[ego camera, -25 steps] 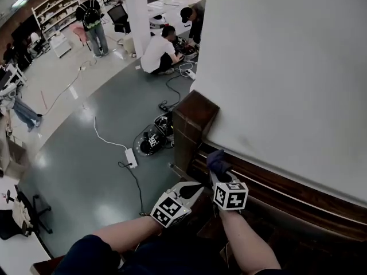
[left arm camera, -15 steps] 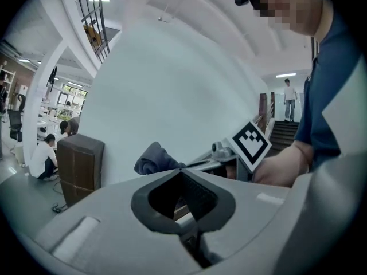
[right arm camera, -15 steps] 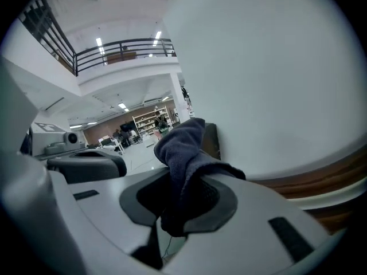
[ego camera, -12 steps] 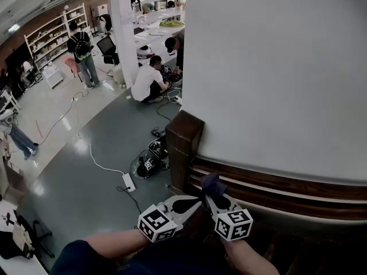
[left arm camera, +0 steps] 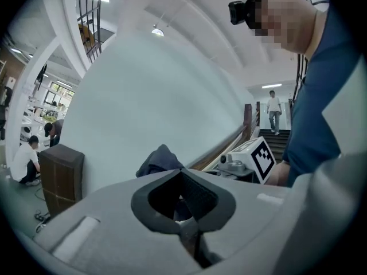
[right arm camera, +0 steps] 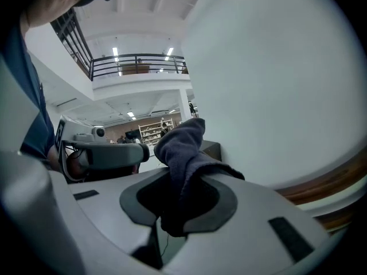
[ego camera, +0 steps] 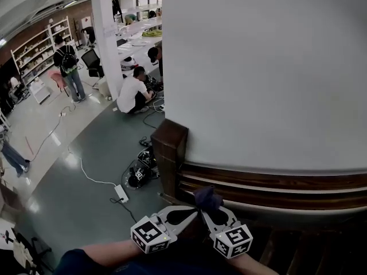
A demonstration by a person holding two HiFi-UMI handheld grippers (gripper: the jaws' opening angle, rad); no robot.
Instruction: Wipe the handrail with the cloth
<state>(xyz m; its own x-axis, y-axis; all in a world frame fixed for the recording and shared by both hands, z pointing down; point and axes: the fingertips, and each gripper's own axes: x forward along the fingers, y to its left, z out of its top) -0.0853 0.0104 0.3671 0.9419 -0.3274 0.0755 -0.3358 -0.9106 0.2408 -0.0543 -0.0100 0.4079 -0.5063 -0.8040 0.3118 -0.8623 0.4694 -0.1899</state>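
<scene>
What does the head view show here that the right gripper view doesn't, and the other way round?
Head view only: the grey floor with cables, a power strip and a crouching person. Right gripper view only: a railed upper balcony, and the right gripper with its jaws shut on the dark cloth, seen up close. Both: the cloth, the white wall, the wooden handrail and the left gripper.

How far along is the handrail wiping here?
Done: the cloth is picked up, clamped in the jaws of the right gripper. In hand: it is held at the end of the handrail, beside the post; contact cannot be confirmed. Left: wiping along the rail's length, which shows no wiped trace. The left gripper is shut and empty.
</scene>
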